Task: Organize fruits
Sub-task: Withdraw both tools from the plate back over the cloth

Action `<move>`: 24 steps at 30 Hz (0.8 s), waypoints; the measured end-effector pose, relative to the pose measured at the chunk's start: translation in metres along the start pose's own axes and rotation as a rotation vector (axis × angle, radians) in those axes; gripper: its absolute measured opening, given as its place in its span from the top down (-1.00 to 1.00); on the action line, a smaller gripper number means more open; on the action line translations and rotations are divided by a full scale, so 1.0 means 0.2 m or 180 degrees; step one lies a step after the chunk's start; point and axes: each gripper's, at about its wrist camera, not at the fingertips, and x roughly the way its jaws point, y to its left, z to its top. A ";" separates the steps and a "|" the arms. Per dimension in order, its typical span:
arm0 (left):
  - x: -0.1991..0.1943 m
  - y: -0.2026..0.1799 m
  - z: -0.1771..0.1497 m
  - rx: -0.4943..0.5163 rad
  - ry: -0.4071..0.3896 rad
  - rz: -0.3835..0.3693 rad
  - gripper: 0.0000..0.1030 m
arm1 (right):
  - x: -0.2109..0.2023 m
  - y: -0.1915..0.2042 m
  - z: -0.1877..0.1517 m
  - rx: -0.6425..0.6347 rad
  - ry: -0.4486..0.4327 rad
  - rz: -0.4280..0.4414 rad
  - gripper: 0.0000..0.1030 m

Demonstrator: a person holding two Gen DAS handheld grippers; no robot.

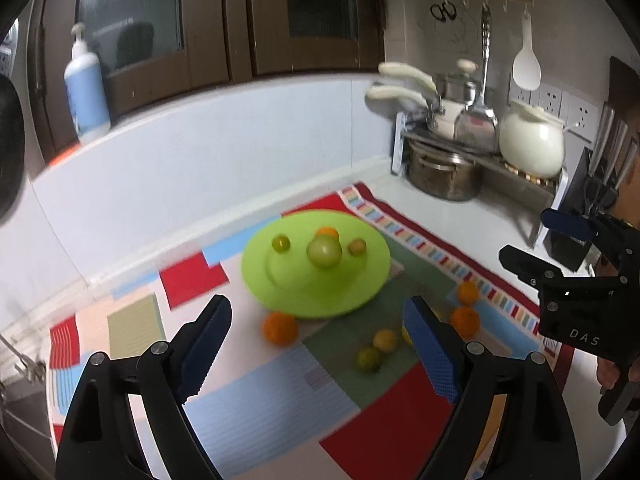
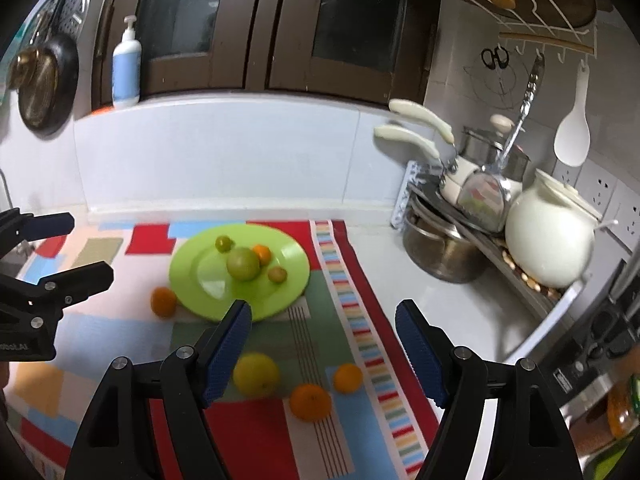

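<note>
Ahead of both grippers, on a patchwork cloth (image 2: 360, 320), lies the green plate (image 2: 288, 252), and four fruits are already on it: a large green fruit (image 2: 243, 264), an orange one (image 2: 263, 253) touching it from behind, a small green one (image 2: 223, 243) and a small brownish one (image 2: 277, 274). So I judge the task is partly done, and the step in hand is to collect the fruits that are not yet on the plate.

The left gripper (image 1: 316, 320) has its jaws wide apart and holds nothing. Between its fingers and a little ahead, an orange (image 1: 280, 328) sits just beside the near rim of the plate. Close to its right finger are a yellow fruit (image 1: 385, 340) and a dark green fruit (image 1: 369, 359), and beyond that finger two more oranges.

The right gripper (image 2: 323, 316) is also wide open and empty. Just beside its left finger lies a big yellow-green fruit (image 2: 256, 374); between the fingers, lower, lie an orange (image 2: 311, 402) and a smaller orange (image 2: 348, 378).

For the next move, I think one gripper should come down over one loose fruit, with the jaws on both sides of it, and close gently. Round fruit can roll away, so the approach must be centred. The two grippers are near each other, so they should not go to the same fruit.
</note>
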 end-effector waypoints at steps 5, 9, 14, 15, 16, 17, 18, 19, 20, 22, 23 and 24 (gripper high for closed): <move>0.03 -0.04 -0.11 0.0023 0.0155 -0.0024 -0.71 | -0.01 0.00 -0.11 0.0012 0.0138 -0.0075 -0.45; 0.05 -0.09 -0.19 0.0150 0.0183 0.0013 -0.71 | 0.00 -0.02 -0.19 0.0071 0.0225 -0.0089 -0.45; 0.08 -0.13 -0.26 0.0254 0.0191 0.0009 -0.71 | 0.03 -0.04 -0.29 0.0156 0.0364 -0.0017 -0.45; 0.09 -0.14 -0.27 0.0259 0.0200 -0.0012 -0.71 | 0.04 -0.04 -0.30 0.0156 0.0379 -0.0009 -0.45; 0.11 -0.14 -0.29 0.0267 0.0214 -0.0051 -0.71 | 0.04 -0.03 -0.32 0.0156 0.0399 -0.0006 -0.45; 0.12 -0.15 -0.30 0.0270 0.0223 -0.0074 -0.71 | 0.05 -0.03 -0.33 0.0157 0.0420 0.0004 -0.45; 0.13 -0.15 -0.31 0.0270 0.0236 -0.0086 -0.71 | 0.05 -0.03 -0.35 0.0164 0.0443 0.0021 -0.45; 0.15 -0.15 -0.32 0.0272 0.0249 -0.0093 -0.71 | 0.06 -0.03 -0.36 0.0178 0.0463 0.0040 -0.45; 0.16 -0.16 -0.33 0.0278 0.0266 -0.0104 -0.71 | 0.06 -0.03 -0.37 0.0186 0.0479 0.0060 -0.45; 0.19 -0.16 -0.34 0.0273 0.0298 -0.0127 -0.71 | 0.08 -0.03 -0.39 0.0186 0.0518 0.0063 -0.45; 0.21 -0.17 -0.34 0.0267 0.0317 -0.0135 -0.71 | 0.10 -0.03 -0.40 0.0178 0.0536 0.0063 -0.45; 0.23 -0.17 -0.35 0.0263 0.0340 -0.0150 -0.70 | 0.11 -0.03 -0.41 0.0167 0.0561 0.0054 -0.45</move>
